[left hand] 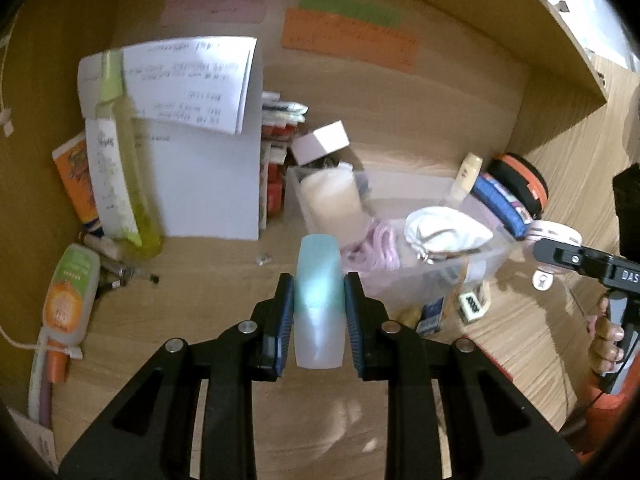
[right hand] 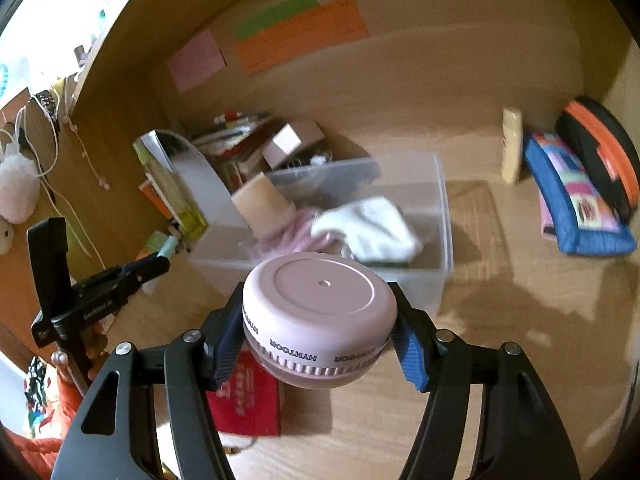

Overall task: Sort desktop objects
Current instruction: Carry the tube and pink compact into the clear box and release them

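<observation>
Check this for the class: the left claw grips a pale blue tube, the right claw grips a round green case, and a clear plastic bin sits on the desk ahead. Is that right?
One detail is wrong: the round case in the right claw is pink, not green, as the right wrist view shows. The left claw does grip a pale blue tube, and the clear plastic bin sits on the desk ahead.

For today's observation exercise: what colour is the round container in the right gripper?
Pale pink round container, clearest in the right wrist view.

"HYNTOOR" runs twice around the side of the pink round device (right hand: 320, 316); "DAS" shows on the right gripper (left hand: 560, 254); the papers' print is unreadable.
</observation>
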